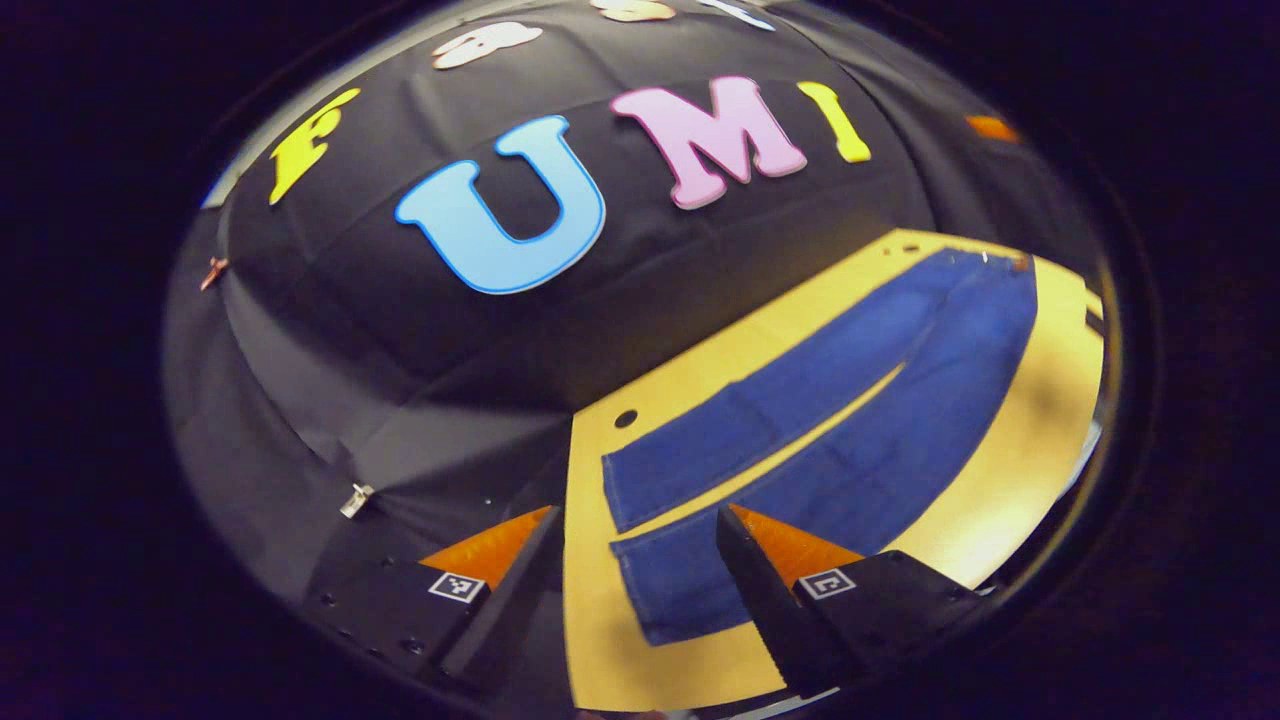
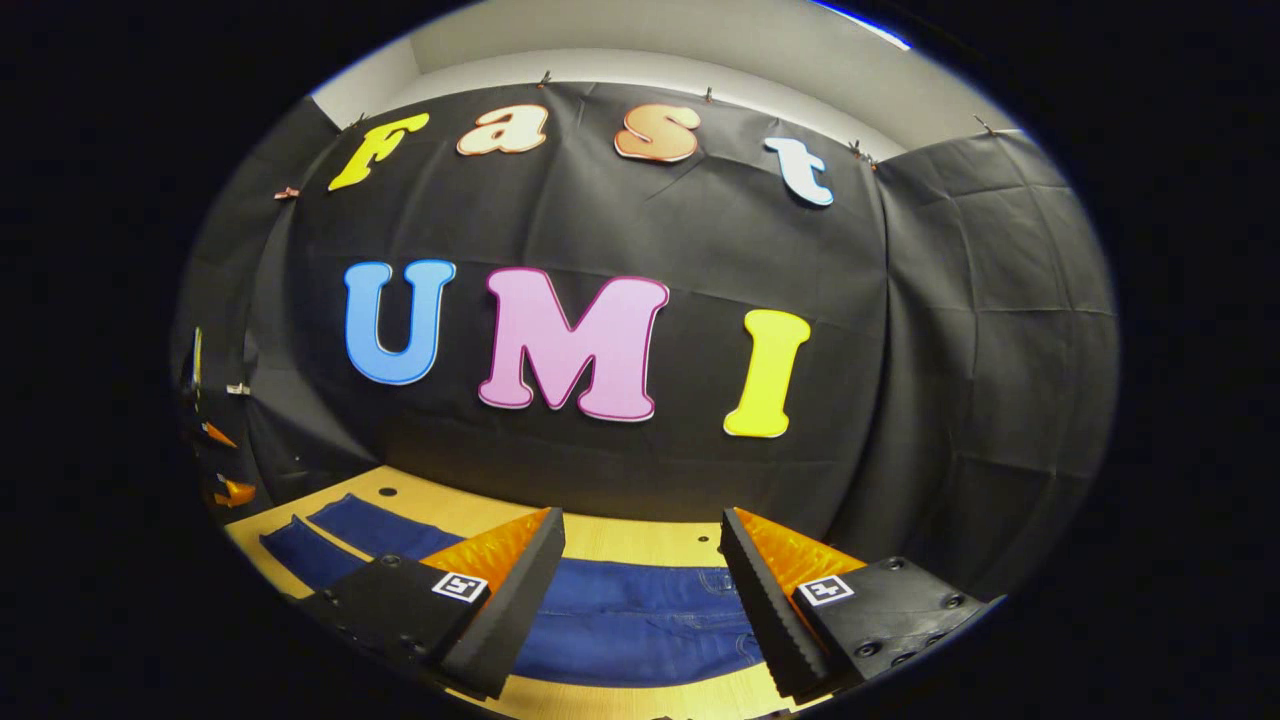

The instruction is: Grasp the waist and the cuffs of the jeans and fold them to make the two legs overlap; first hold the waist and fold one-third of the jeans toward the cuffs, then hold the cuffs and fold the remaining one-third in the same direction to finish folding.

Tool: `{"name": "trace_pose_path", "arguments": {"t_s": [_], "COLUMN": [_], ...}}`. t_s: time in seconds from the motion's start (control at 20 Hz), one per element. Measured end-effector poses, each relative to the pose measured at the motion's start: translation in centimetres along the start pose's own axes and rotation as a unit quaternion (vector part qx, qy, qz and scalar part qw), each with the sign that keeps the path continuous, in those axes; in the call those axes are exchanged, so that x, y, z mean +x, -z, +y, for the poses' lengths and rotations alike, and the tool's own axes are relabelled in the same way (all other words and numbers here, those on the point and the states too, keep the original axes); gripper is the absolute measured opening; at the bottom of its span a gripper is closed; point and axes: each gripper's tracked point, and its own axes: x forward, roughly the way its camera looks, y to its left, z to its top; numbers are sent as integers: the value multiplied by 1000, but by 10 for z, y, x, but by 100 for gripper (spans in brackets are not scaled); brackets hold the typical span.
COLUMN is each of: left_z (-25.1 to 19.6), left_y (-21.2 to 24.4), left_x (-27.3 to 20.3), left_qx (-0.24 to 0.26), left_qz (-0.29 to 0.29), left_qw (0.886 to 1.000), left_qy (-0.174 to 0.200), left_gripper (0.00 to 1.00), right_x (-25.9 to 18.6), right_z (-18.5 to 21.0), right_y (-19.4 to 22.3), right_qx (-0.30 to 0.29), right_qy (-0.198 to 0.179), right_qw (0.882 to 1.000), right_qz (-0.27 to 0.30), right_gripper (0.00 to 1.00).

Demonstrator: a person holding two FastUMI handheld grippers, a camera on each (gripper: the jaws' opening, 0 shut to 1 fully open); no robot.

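Blue jeans [image 1: 780, 410] lie flat on the yellow table [image 1: 1010, 470] with the two legs spread apart. In the left gripper view the cuffs [image 1: 640, 590] are nearest and the waist [image 1: 1000, 265] is at the far end. My left gripper [image 1: 640, 525] hovers open just above the cuffs, touching nothing. In the right gripper view the waist part of the jeans [image 2: 640, 610] lies below and between the fingers, and the legs [image 2: 360, 525] run off to the left. My right gripper [image 2: 640, 525] is open above the waist and holds nothing.
The booth's black cloth wall stands close behind the table's far edge. A small round hole [image 1: 625, 418] sits in the tabletop near the cuffs. Orange finger tips [image 2: 235, 490] of the other gripper show at the far left of the right gripper view.
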Motion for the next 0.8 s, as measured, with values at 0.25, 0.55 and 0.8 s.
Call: {"name": "trace_pose_path", "arguments": {"t_s": [0.25,0.55,0.8], "left_z": [-32,-41,-42], "left_y": [113,164,150], "left_x": [21,62,104], "left_qx": [263,290,322], "left_qz": [74,115,94], "left_qw": [957,941,931], "left_qy": [102,131,145], "left_gripper": [97,98,93], "right_x": [2,4,13], "right_z": [6,-5,-43], "right_y": [30,63,74], "right_qx": [-23,-35,-80], "right_qy": [-9,8,44], "right_qw": [999,996,992], "right_qz": [43,83,90], "right_gripper": [96,96,96]}}
